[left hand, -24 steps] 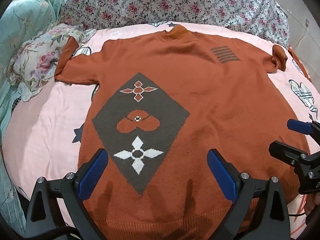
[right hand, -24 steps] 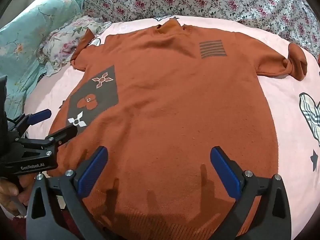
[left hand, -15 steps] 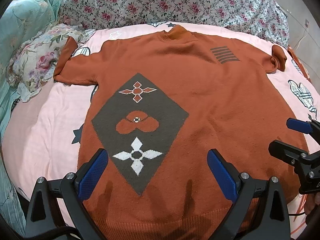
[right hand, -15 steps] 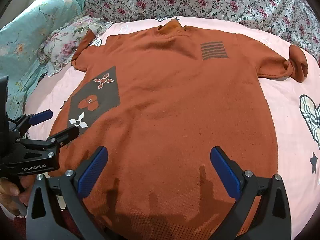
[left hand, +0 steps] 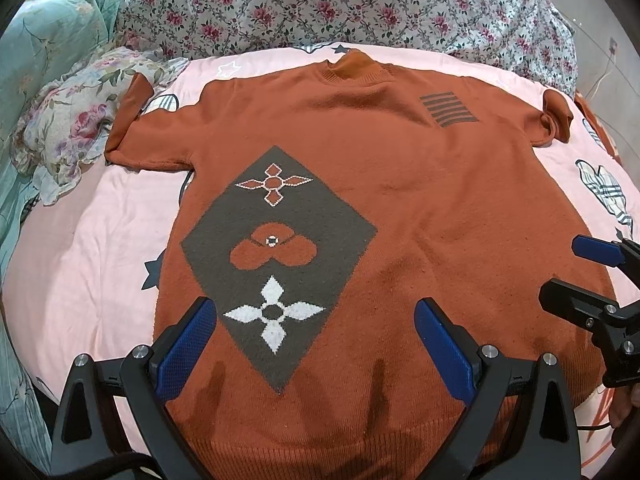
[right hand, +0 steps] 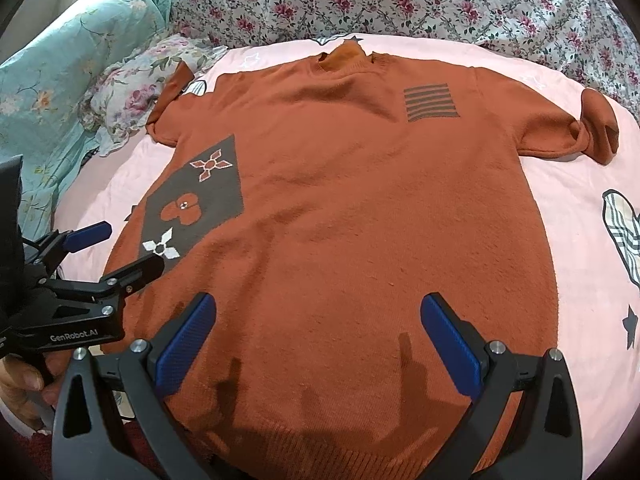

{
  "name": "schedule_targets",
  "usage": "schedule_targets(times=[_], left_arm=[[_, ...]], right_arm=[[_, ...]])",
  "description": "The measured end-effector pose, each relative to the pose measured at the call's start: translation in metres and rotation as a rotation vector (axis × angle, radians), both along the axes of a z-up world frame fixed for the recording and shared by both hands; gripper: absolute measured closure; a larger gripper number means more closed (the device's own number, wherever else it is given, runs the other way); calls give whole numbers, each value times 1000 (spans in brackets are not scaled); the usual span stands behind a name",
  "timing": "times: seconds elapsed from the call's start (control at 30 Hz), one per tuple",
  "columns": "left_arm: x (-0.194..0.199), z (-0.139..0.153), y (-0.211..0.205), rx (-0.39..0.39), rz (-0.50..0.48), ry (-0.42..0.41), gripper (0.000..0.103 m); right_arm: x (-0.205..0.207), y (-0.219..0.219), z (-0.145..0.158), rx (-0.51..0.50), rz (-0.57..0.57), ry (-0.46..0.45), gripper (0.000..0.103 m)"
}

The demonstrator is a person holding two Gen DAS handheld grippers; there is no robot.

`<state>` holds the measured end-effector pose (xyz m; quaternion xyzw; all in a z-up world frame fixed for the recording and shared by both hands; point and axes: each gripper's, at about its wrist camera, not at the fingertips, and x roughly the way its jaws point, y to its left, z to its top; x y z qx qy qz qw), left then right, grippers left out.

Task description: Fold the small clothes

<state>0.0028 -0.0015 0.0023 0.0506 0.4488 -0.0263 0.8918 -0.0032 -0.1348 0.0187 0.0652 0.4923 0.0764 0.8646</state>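
A rust-orange short-sleeved knit sweater [left hand: 400,208] lies flat and face up on a pink bedsheet [left hand: 80,264], collar away from me, with a grey diamond panel [left hand: 280,240] and a grey stripe patch [left hand: 448,110]. It also shows in the right wrist view [right hand: 360,220]. My left gripper [left hand: 316,328] is open and empty, hovering above the hem on the left half. My right gripper [right hand: 320,324] is open and empty above the hem on the right half. Each gripper shows in the other's view, the right gripper [left hand: 580,276] and the left gripper [right hand: 116,248].
A floral quilt [left hand: 340,4] is bunched along the far edge of the bed. A teal floral blanket [left hand: 44,40] and a floral pillow [left hand: 72,128] lie at the far left, touching the left sleeve. The pink sheet [right hand: 592,240] shows right of the sweater.
Both grippers have drifted slightly; the sweater sits a touch lower in the right wrist view. Both stay open and the sweater has not moved.
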Motion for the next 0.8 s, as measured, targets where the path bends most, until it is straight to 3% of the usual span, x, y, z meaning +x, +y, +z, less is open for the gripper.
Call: schedule_targets(times=[0.4,0.63,0.8], left_arm=[[7,-1,5,13,15,26,3],[11,-4,4,27,8,36,3],[19,-4,6,25,15,41,3]], right_arm=[[4,0,1,-5,4,22,1],[10,-3,-1,16,8,104,1],[11,-14,0,69,-21,22,1]])
